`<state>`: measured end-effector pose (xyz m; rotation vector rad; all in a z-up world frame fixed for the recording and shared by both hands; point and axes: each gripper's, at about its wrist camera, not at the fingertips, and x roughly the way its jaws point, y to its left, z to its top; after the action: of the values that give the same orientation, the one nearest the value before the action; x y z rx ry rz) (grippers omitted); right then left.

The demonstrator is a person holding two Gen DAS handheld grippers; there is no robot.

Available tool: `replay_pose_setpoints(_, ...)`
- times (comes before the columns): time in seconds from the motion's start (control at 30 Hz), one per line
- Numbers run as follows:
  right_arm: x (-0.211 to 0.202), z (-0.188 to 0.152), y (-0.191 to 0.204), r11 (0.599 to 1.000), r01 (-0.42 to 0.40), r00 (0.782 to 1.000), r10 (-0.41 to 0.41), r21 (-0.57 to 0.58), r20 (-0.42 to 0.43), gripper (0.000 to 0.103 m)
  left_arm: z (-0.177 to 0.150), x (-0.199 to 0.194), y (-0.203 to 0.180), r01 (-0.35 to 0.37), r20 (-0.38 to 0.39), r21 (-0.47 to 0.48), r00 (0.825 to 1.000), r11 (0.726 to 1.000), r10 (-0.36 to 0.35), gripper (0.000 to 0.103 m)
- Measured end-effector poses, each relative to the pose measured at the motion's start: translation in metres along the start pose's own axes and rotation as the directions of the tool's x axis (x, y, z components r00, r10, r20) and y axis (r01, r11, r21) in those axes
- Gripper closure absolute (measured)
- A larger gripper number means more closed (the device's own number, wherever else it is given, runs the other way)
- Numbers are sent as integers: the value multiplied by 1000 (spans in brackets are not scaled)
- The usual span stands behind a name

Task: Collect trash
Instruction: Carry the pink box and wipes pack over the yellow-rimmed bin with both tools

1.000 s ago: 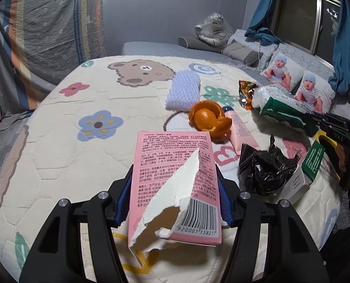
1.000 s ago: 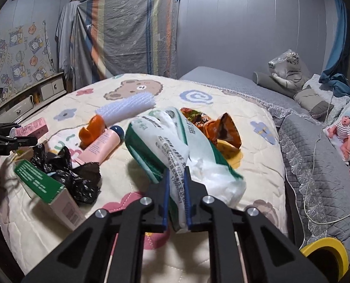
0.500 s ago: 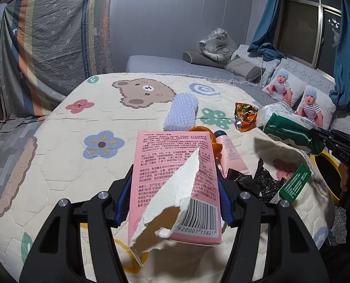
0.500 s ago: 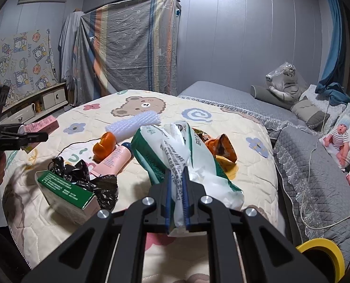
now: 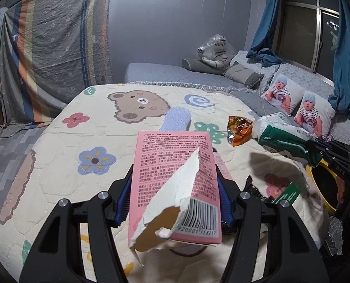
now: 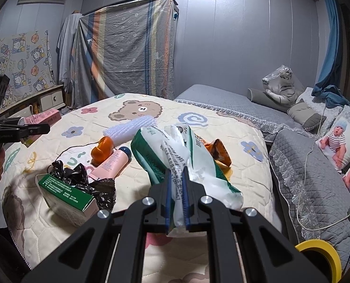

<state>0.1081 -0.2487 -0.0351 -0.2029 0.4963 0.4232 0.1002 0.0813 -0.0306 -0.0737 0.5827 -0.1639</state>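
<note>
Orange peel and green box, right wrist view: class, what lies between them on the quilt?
In the right wrist view, crumpled black plastic bag lies between orange peel and green box.

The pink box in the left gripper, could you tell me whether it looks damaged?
Yes. The pink box held in the left gripper is ripped open at its near end: a white flap sticks up and the brown inside shows.
</note>
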Motion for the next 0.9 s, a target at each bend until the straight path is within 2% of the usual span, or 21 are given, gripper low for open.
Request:
replay_pose_setpoints(0.5,-16,-4,-19,998,65,998,-66,19,24,96,35,14,-69,118,39,84,992,990,-121,46)
replay_pose_setpoints(0.9,-34,-13,-48,988,140,989,-142,59,36,96,55,19,-137,222,49,172,971,960,-233,46)
